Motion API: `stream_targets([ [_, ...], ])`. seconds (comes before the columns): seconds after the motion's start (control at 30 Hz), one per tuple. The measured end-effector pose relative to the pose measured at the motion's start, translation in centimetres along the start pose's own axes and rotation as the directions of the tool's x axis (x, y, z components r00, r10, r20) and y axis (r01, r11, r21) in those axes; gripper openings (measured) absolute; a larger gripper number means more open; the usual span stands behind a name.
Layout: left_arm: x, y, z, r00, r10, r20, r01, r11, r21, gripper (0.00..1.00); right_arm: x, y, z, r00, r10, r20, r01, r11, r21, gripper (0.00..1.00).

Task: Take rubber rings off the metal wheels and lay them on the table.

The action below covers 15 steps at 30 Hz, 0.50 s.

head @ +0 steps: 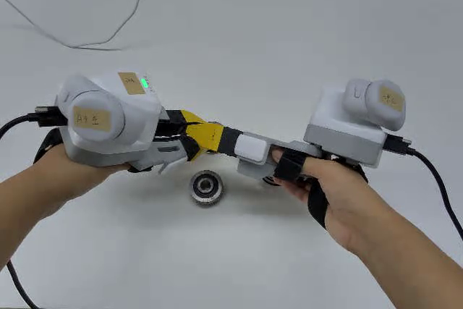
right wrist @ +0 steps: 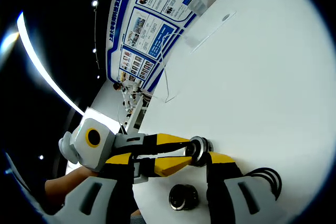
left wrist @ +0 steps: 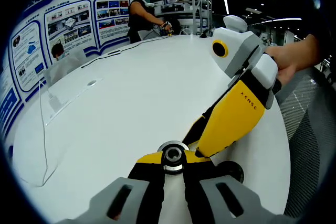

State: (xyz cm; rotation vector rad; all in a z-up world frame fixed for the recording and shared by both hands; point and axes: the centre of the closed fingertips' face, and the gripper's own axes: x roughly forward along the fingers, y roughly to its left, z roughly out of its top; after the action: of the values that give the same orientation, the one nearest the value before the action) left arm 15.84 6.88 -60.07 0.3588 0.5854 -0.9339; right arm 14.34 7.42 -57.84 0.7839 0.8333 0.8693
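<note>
Grippers meeting tip to tip over white table (head: pixel 304 41), left gripper (left wrist: pixel 173 167) clamped on small metal wheel (left wrist: pixel 173 154), right gripper (left wrist: pixel 195 146) at that wheel's rim, its grip unclear, second wheel (head: pixel 206 187) lying on table below, black rubber rings (right wrist: pixel 265 179) on table nearby.

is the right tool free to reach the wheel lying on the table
Probably not yet: the right tool is busy at the held wheel in the left tool. The table wheel itself lies uncovered.
</note>
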Motion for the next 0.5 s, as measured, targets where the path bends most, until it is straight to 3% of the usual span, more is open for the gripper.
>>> stream_targets([
  [0.5,0.0,-0.1,0.0,1.0,-0.001,0.0,0.001,1.0,0.003,0.13,-0.1,-1.2,0.5,0.9998,-0.021,-0.005,0.021,0.999,-0.026,0.41],
])
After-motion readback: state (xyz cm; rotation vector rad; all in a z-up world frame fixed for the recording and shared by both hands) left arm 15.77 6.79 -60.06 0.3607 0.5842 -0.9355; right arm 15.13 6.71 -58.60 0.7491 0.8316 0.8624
